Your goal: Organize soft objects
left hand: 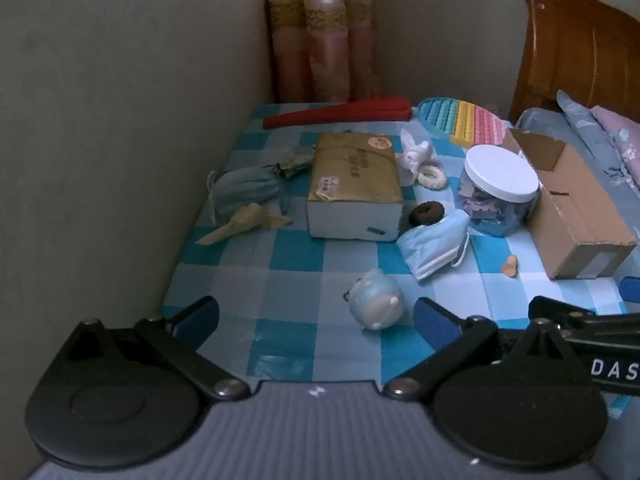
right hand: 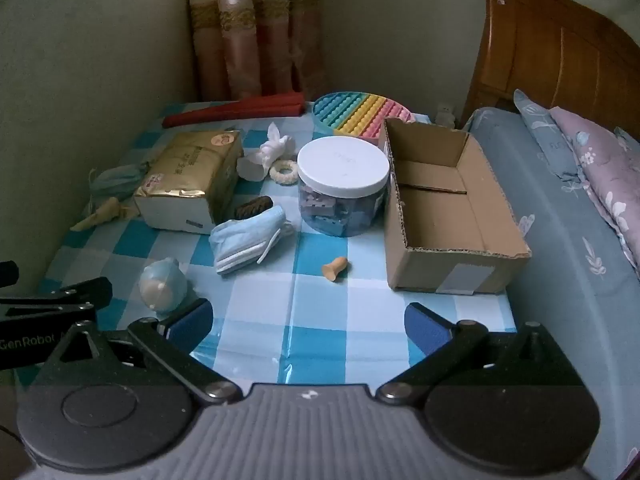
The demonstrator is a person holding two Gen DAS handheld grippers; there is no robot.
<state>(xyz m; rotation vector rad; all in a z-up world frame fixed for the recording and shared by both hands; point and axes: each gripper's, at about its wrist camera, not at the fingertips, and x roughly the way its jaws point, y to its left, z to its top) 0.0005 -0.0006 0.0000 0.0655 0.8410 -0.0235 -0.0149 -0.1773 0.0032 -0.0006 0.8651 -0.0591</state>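
A small round pale-blue soft toy (left hand: pixel 375 299) (right hand: pixel 163 285) lies on the checked cloth just ahead of my left gripper (left hand: pixel 316 318), which is open and empty. My right gripper (right hand: pixel 308 320) is open and empty over the cloth's near edge. A crumpled blue face mask (left hand: pixel 434 246) (right hand: pixel 248 240), a brown hair scrunchie (left hand: pixel 427 213) (right hand: pixel 253 206), a white plush (left hand: pixel 414 154) (right hand: pixel 272 148), a cream ring (left hand: pixel 431 176) (right hand: pixel 284 172), an orange earplug (left hand: pixel 510 266) (right hand: pixel 335 268) and a second mask (left hand: pixel 244 190) lie scattered. An open cardboard box (right hand: pixel 452 208) (left hand: pixel 576 208) stands at the right.
A wrapped tissue pack (left hand: pixel 356 188) (right hand: pixel 192 180), a white-lidded clear jar (left hand: pixel 498 192) (right hand: pixel 343 188), a rainbow pop mat (left hand: pixel 464 120) (right hand: pixel 360 114) and a red folded fan (left hand: pixel 340 114) sit on the table. A wall runs along the left; a bed with pillows (right hand: pixel 580 184) lies right.
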